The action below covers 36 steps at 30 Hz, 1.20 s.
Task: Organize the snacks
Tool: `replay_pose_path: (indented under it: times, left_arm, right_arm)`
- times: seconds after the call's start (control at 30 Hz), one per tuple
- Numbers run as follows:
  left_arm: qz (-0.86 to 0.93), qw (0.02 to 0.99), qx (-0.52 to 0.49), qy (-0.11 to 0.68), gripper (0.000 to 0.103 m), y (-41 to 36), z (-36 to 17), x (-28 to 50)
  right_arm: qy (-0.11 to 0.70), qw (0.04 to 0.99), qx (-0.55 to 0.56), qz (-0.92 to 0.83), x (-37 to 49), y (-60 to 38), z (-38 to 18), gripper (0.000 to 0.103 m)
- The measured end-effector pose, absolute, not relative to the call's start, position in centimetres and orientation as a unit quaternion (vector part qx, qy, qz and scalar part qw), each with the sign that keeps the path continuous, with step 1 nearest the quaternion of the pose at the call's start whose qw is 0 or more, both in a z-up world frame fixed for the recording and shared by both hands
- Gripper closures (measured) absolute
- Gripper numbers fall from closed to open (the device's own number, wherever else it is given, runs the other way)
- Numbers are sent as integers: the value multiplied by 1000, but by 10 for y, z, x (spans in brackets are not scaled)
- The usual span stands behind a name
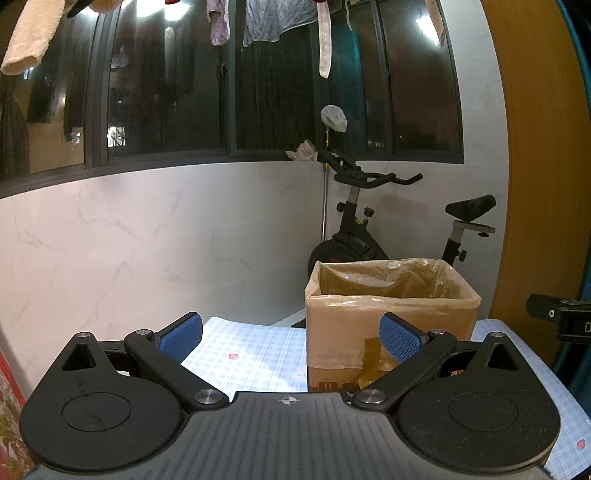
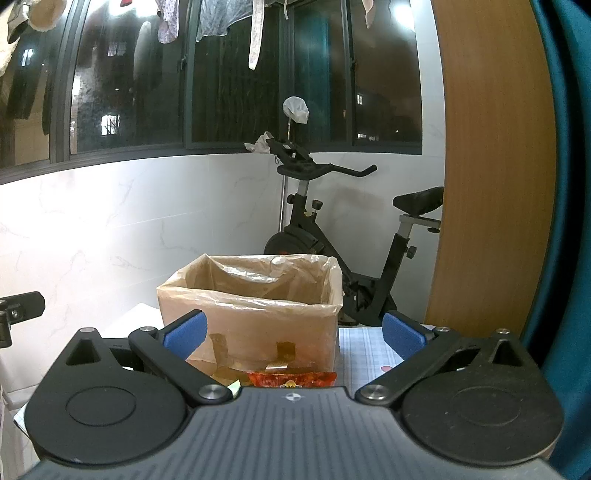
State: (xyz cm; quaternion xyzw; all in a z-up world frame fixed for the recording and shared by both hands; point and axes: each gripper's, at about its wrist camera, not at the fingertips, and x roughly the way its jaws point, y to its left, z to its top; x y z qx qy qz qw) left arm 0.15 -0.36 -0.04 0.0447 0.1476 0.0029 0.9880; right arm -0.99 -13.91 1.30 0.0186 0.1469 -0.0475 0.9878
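Note:
A cardboard box [image 1: 391, 321] lined with a clear plastic bag stands on a table with a blue checked cloth [image 1: 255, 350]. My left gripper [image 1: 290, 338] is open in front of it, with nothing between its blue pads [image 1: 181, 338]; the box sits to the right of centre. In the right wrist view the same box [image 2: 255, 325] stands straight ahead. My right gripper [image 2: 293, 336] is open too, blue pads [image 2: 186, 334] wide apart. A red snack packet [image 2: 291, 379] lies on the table just below the box, partly hidden by the gripper body.
A black exercise bike [image 1: 373, 221] stands behind the table by the white tiled wall [image 1: 147, 240]. Dark windows with hanging laundry [image 1: 262, 18] run above. A wooden panel [image 2: 491, 166] rises at the right. The other gripper's edge [image 1: 561, 317] shows at far right.

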Motion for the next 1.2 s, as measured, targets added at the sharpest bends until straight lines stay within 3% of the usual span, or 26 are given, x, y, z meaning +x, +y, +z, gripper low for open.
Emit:
replay_pose_path:
  times: [1.2]
  left_arm:
    - [14,987,58,152,0,-4,-7,12]
  right_arm:
    - [150,987,16,-48,-9,-138,6,0]
